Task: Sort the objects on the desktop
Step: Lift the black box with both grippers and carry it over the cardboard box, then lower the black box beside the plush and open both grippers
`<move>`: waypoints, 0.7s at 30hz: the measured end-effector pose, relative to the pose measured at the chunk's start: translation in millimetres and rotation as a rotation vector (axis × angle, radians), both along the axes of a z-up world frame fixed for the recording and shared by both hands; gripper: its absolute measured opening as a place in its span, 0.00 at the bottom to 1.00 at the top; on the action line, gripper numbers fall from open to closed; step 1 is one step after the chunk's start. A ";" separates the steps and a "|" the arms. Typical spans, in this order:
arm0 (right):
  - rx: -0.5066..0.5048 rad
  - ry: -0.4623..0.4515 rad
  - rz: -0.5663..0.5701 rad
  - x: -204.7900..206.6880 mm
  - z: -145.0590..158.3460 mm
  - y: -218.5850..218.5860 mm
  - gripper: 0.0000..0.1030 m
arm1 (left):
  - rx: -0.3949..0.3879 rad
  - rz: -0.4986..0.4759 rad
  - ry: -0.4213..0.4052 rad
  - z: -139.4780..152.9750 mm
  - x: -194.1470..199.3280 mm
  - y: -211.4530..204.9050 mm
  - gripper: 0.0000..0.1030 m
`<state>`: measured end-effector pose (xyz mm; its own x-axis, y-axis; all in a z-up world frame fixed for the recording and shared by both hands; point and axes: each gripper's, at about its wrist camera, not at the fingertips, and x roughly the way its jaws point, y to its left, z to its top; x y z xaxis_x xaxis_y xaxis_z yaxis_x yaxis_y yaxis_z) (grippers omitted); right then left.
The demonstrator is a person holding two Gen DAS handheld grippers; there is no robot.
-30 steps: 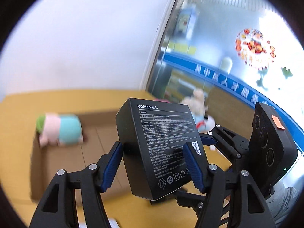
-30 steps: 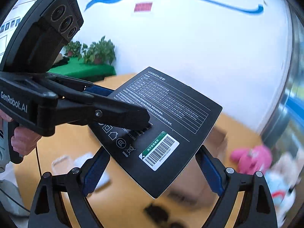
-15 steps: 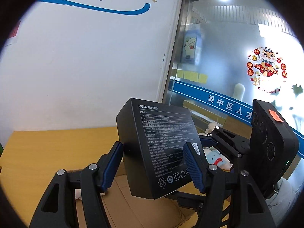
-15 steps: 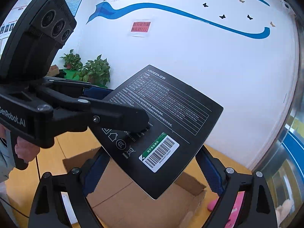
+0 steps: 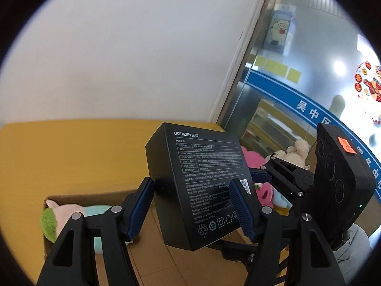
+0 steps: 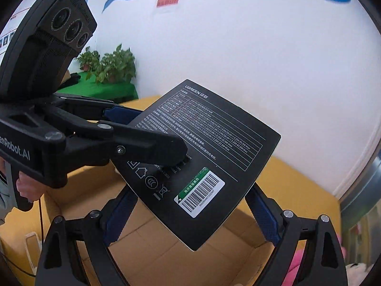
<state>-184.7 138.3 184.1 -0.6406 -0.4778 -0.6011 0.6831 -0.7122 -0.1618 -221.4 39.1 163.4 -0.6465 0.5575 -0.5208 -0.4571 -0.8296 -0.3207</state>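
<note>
1. Because the box (image 5: 197, 186) hangs in the air between both grippers, a slip is the main risk: the left gripper (image 5: 190, 205) pinches it across its thickness near one lower corner only, so most of the box juts out ahead of the pads and could pivot or twist out.
2. If the right gripper (image 6: 190, 217) closes now, it may miss: its fingers stand wide, one on each side of the box's lower corner, and I cannot tell that either pad touches it.
3. Should the left gripper let go before the right has a firm hold, the box would likely drop edge-first into the carton (image 6: 166, 257) below, or strike its rim.
4. Two tools crowd one small thing, so the left gripper's finger (image 6: 147, 143), lying across the box's printed face in the right wrist view, could collide with the right fingers.
5. Flat, matte black and rigid, the box bears white UGREEN print, a spec table and a green-edged barcode sticker (image 6: 200, 193); it is tilted, corner down.
6. A plush (image 5: 71, 217) lies in the carton, below and left of the left gripper.
</note>
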 end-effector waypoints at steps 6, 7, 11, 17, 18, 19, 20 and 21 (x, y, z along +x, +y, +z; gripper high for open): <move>0.005 -0.233 -0.016 -62.2 -90.1 -4.7 0.89 | -0.024 0.033 -0.220 -81.1 -57.0 10.5 0.62; 0.023 -0.258 -0.022 -69.2 -101.5 -7.2 0.89 | -0.033 0.031 -0.246 -91.9 -63.4 11.4 0.62; 0.103 -0.362 -0.037 -99.6 -141.3 -15.8 0.89 | -0.038 0.033 -0.358 -125.0 -80.7 15.5 0.62; 0.129 -0.490 -0.058 -111.0 -181.4 -7.3 0.89 | -0.144 0.034 -0.368 -133.7 -85.5 26.3 0.60; 0.128 -0.505 -0.061 -111.5 -183.1 -8.4 0.89 | -0.139 0.035 -0.371 -131.7 -84.3 25.1 0.59; 0.129 -0.514 -0.065 -109.8 -184.3 -9.1 0.89 | -0.136 0.042 -0.372 -130.0 -83.7 23.0 0.59; 0.132 -0.515 -0.076 -109.8 -185.8 -8.8 0.89 | -0.126 0.049 -0.370 -127.7 -81.4 19.7 0.59; 0.135 -0.509 -0.084 -107.9 -183.6 -7.8 0.89 | -0.119 0.056 -0.368 -123.9 -78.4 14.9 0.59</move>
